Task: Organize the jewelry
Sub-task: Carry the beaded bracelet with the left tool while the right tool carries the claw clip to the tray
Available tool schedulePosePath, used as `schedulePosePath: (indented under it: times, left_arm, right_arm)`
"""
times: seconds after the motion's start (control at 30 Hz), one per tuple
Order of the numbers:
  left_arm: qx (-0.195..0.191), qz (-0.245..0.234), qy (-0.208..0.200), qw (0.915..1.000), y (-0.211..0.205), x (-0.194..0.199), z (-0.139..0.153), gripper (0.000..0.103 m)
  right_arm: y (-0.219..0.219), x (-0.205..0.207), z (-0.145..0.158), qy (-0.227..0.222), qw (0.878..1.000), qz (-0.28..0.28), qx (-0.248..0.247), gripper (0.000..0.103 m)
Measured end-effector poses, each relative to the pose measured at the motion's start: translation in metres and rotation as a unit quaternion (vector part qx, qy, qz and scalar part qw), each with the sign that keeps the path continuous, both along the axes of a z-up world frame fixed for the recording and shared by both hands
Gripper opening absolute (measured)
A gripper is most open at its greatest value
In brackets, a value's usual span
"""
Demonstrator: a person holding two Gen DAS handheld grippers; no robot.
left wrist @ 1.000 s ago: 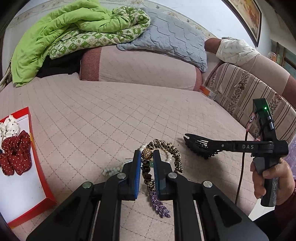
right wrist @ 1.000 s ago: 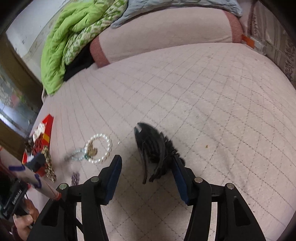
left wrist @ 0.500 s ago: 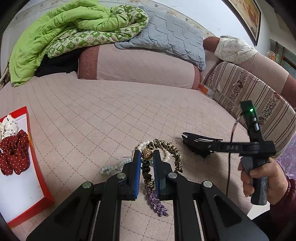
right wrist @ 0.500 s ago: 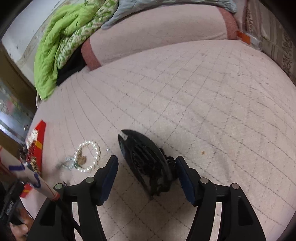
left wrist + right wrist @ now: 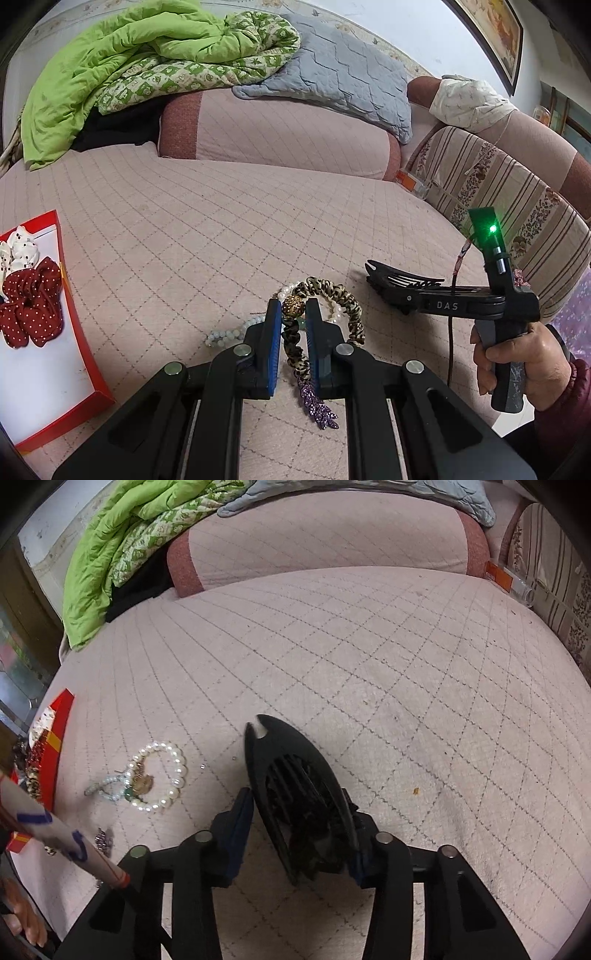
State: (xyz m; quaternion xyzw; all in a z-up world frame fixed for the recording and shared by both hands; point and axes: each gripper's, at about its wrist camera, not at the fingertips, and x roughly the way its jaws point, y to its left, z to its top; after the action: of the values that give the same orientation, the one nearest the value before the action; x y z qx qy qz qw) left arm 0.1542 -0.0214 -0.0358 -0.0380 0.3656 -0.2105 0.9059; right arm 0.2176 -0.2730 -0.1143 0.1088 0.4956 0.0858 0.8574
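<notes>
While both grippers are loaded, the scene reads as follows, left to right. At nine o'clock in the left wrist view sits the red-walled white tray (image 5: 79,334), holding a dark red polka-dot fabric scrunchie (image 5: 31,308). My left gripper (image 5: 293,321) is closed narrowly on the leopard-print fabric hair band with its gold bead (image 5: 330,295), a purple rhinestone pendant (image 5: 317,404) dangling below. The white pearl bracelet (image 5: 164,775) lies on the pink quilted bed cover (image 5: 369,664), just beside. At three o'clock, my right gripper (image 5: 301,812) is clamped on the black plastic claw hair clip (image 5: 291,775). Risk, in my judgement: the soft band could snag the pearls or slip out; the clip, pinched on curved faces, could twist free.
</notes>
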Motion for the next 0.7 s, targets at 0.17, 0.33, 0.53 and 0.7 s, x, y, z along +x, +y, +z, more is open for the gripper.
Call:
schedulePosePath:
  times: [0.17, 0.33, 0.53, 0.7]
  left_arm:
    - [-0.001, 0.004, -0.004, 1.0000, 0.002, -0.002, 0.002, 0.012]
    - [0.001, 0.016, -0.010, 0.9998, 0.009, -0.004, 0.005, 0.012]
    - [0.010, 0.039, -0.021, 0.9990, 0.024, -0.006, 0.012, 0.012]
    - [0.009, 0.058, -0.025, 0.9980, 0.042, -0.008, 0.017, 0.012]
  right_arm:
    - [0.001, -0.005, 0.018, -0.032, 0.999, -0.004, 0.028, 0.046]
    - [0.011, -0.012, 0.037, -0.061, 0.996, 0.005, 0.058, 0.046]
    - [0.041, -0.017, 0.049, -0.080, 0.993, 0.038, 0.077, 0.047]
    - [0.075, -0.019, 0.055, -0.087, 0.990, 0.071, 0.082, 0.047]
